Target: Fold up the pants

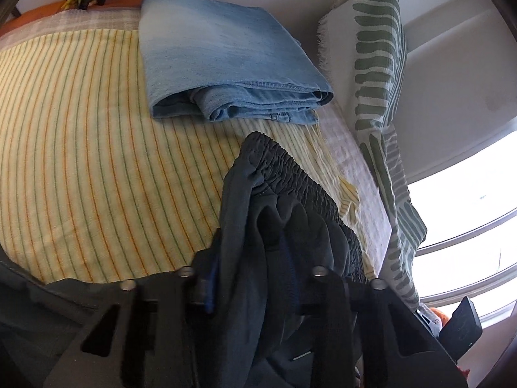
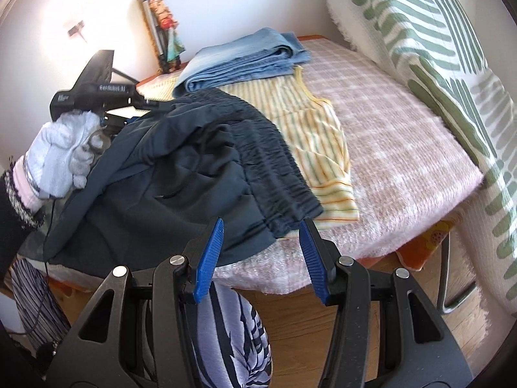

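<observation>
The dark navy pants (image 2: 181,174) with a gathered elastic waistband lie bunched over the near left edge of the bed. My left gripper (image 1: 252,278) is shut on the pants (image 1: 274,200) and holds a fold of fabric; the cloth hides its fingers. In the right wrist view the left gripper's black body (image 2: 93,93) is held by a white-gloved hand at the left of the pants. My right gripper (image 2: 260,242) is open and empty, its blue pads (image 2: 210,255) just in front of the waistband end at the bed's near edge.
A folded pair of light blue jeans (image 1: 223,55) lies at the far end of the bed. A yellow striped cloth (image 2: 310,129) covers part of the pink checked blanket (image 2: 404,148). A green-patterned cushion (image 2: 436,42) leans at the right. Wooden floor (image 2: 307,323) lies below.
</observation>
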`<state>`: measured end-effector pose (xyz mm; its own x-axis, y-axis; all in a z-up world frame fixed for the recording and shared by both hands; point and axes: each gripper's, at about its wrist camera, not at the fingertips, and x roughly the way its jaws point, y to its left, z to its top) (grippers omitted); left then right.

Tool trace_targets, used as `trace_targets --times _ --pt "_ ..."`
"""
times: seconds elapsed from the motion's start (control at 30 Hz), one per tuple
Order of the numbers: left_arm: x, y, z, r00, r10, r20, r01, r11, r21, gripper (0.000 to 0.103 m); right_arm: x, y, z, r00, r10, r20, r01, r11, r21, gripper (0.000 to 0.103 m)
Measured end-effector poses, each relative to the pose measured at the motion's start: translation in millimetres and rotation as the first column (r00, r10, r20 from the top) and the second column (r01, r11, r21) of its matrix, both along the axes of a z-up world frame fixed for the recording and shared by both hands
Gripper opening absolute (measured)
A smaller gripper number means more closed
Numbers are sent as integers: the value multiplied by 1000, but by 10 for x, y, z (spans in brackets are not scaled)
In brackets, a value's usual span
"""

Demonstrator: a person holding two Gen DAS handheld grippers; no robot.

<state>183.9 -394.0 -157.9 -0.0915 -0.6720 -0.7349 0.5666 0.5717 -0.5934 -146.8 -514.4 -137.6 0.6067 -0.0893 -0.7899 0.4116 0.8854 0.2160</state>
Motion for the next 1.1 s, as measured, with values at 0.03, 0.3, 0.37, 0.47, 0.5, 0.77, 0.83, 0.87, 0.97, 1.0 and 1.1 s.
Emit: trace_targets --times 0.03,0.3,0.37,0.47,0.5,0.77,0.83,0.87,0.97,1.0,1.1 --pt "-7 -6 2 1000 1 14 -1 1000 -1 7 -9 -10 -7 1000 -4 2 4 1000 4 51" --pt "-396 17 443 990 -94 101 108 983 -147 3 -72 -120 29 998 -45 32 44 999 30 51" --pt "-601 4 532 981 -148 123 167 973 -160 3 -70 -154 65 998 -50 47 49 998 42 51" --pt "-996 -34 581 954 -257 157 280 947 -156 3 -42 -251 138 995 -59 83 51 995 89 51" --pt "-1101 -49 566 944 -287 165 311 939 -148 3 -36 -304 160 992 -62 107 49 991 126 53" --pt "-1569 -192 348 888 -395 237 414 910 -36 3 93 -686 74 972 -141 190 58 921 385 65" --pt "-1538 -184 380 891 -385 241 406 913 -41 3 221 -712 81 971 -125 203 35 918 395 65" --pt "-1500 -149 427 894 -361 264 383 923 -36 3 306 -719 87 973 -113 203 22 916 400 65" --pt "-1442 -2 516 899 -321 299 343 939 -22 7 698 -690 172 978 -55 201 -29 920 392 65" --pt "-1410 59 538 900 -304 312 325 945 -18 19 795 -687 194 979 -47 196 -34 921 388 65" --pt "-1326 223 592 896 -262 359 278 960 7 44 1264 -597 276 992 -40 122 -7 930 366 72"
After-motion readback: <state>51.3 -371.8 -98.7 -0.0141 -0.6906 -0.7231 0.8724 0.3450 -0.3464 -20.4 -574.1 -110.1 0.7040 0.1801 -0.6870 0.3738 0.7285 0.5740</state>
